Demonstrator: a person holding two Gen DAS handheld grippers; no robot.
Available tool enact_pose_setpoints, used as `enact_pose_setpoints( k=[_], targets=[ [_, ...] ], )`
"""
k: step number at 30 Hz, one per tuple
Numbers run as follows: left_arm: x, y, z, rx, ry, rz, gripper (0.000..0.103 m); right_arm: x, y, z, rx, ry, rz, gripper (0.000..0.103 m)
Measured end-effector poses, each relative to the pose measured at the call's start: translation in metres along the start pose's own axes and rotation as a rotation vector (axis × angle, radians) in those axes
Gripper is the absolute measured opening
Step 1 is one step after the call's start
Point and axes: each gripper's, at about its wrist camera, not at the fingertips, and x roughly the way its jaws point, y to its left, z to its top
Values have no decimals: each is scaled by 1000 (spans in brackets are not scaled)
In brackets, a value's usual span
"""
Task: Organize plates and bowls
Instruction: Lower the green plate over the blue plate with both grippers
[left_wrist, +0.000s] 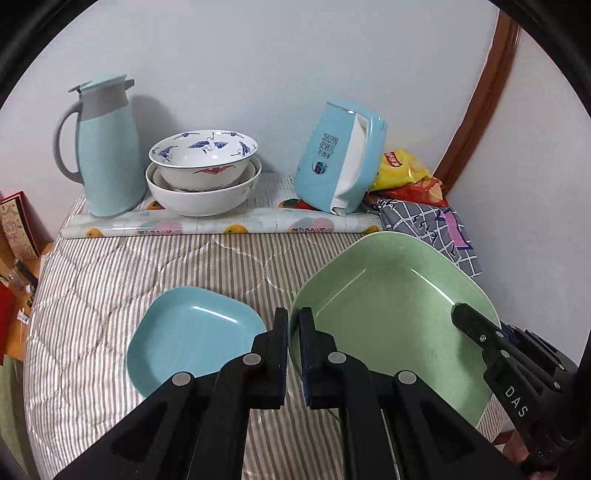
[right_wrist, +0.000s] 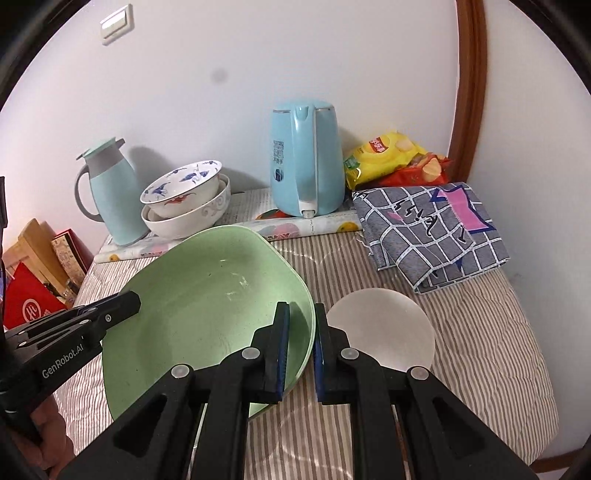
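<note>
A large pale green square plate (left_wrist: 388, 314) is held over the striped quilt by both grippers. My left gripper (left_wrist: 293, 317) is shut on its left rim. My right gripper (right_wrist: 301, 314) is shut on the opposite rim of the green plate (right_wrist: 207, 302). A smaller blue square plate (left_wrist: 192, 336) lies on the quilt just left of the left gripper. A frosted round plate (right_wrist: 384, 332) lies on the quilt right of the right gripper. Stacked white bowls with blue birds (left_wrist: 203, 173) stand at the back by the wall.
At the back stand a light blue thermos jug (left_wrist: 103, 147) and a blue kettle (right_wrist: 303, 158) on a rolled patterned mat (left_wrist: 221, 225). Chip bags (right_wrist: 395, 158) and a folded checked cloth (right_wrist: 432, 229) lie back right. Boxes (right_wrist: 33, 295) stand off the left edge.
</note>
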Motion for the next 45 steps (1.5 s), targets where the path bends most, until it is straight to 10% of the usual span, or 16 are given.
enact_pose_setpoints(
  k=[45],
  targets=[
    [32, 157, -58, -213, 119, 173, 7, 91, 138, -46, -201, 160, 151, 11]
  ],
)
